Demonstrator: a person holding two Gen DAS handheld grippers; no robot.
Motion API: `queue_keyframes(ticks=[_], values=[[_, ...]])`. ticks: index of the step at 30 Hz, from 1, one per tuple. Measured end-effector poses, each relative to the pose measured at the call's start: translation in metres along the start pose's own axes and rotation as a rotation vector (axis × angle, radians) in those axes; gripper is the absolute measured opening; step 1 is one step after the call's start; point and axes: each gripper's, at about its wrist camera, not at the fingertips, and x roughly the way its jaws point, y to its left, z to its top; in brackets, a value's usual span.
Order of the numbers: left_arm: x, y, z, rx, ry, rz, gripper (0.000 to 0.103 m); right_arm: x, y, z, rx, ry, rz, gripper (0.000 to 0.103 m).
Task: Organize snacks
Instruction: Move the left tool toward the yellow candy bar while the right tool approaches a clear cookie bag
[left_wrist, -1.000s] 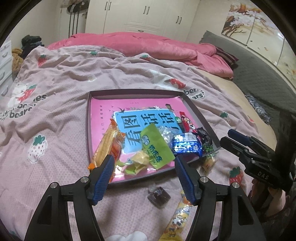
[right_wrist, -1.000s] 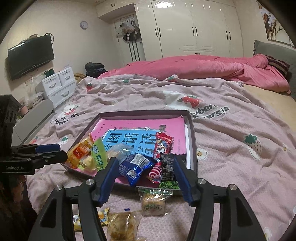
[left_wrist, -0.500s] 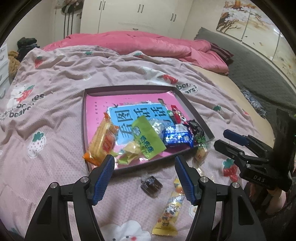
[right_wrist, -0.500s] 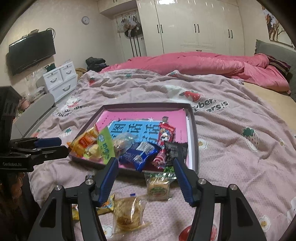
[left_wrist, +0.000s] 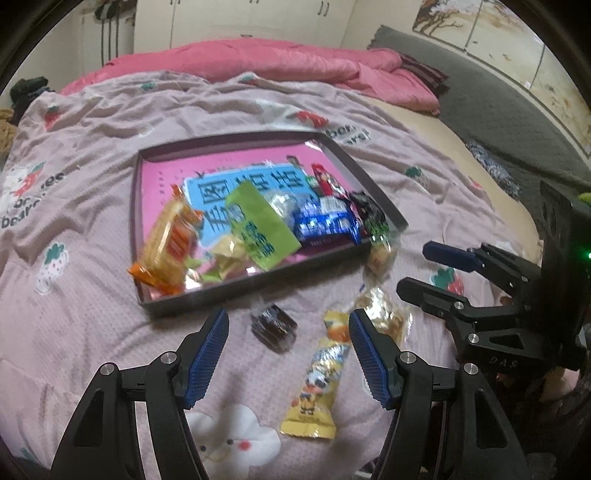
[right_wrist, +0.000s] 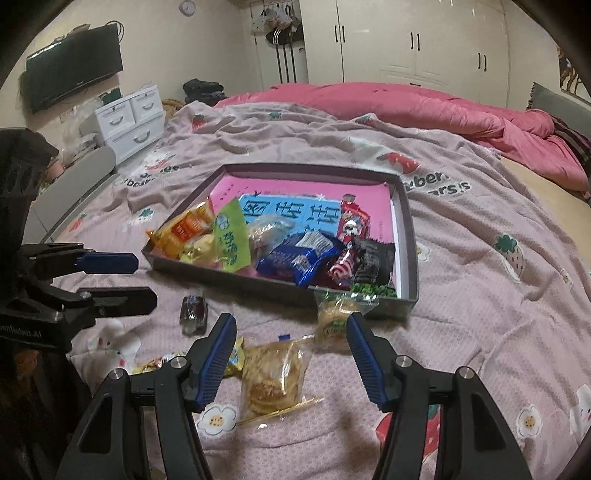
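A shallow dark tray (left_wrist: 373, 177) is seen lying on a bed under a pale pink strawberry-print cover (left_wrist: 92, 206), with a pink and blue printed sheet lining its floor. Inside the tray, from left to right, an orange packet (left_wrist: 166, 251), a green packet (left_wrist: 262, 225), a blue packet (left_wrist: 325, 225), a red packet (left_wrist: 325, 181) and a black packet (left_wrist: 369, 214) are observed, crowded toward the near edge. On the cover in front of the tray, outside it, four snacks are noted: a small dark wrapped piece (left_wrist: 274, 326), a long yellow cartoon-print packet (left_wrist: 317, 384), a clear bag of round biscuits (right_wrist: 273, 376) and a small clear-wrapped cake (right_wrist: 334, 321) resting against the tray's near wall. The left gripper (left_wrist: 286, 354) is held above the cover with its fingers released and nothing between the blue pads; the dark piece and the yellow packet lie below the gap. The right gripper (right_wrist: 291, 356) is likewise held with fingers released and empty, above the biscuit bag, which is not touched. Each gripper is visible at the edge of the other's view, both angled down toward the loose snacks.
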Motion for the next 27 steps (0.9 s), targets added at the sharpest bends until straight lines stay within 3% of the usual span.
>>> queue_keyframes(ticks=[13, 21, 27], values=[[0.032, -0.006, -0.019, 0.022, 0.138, -0.025, 0.069, 0.033, 0.015, -0.022, -0.078, 0.186, -0.005, 0.061], [0.042, -0.012, -0.024, 0.044, 0.171, -0.033, 0.069, 0.048, 0.022, -0.029, -0.134, 0.229, -0.04, 0.061], [0.052, -0.02, -0.028, 0.068, 0.195, -0.038, 0.069, 0.053, 0.02, -0.029, -0.132, 0.23, -0.033, 0.055]])
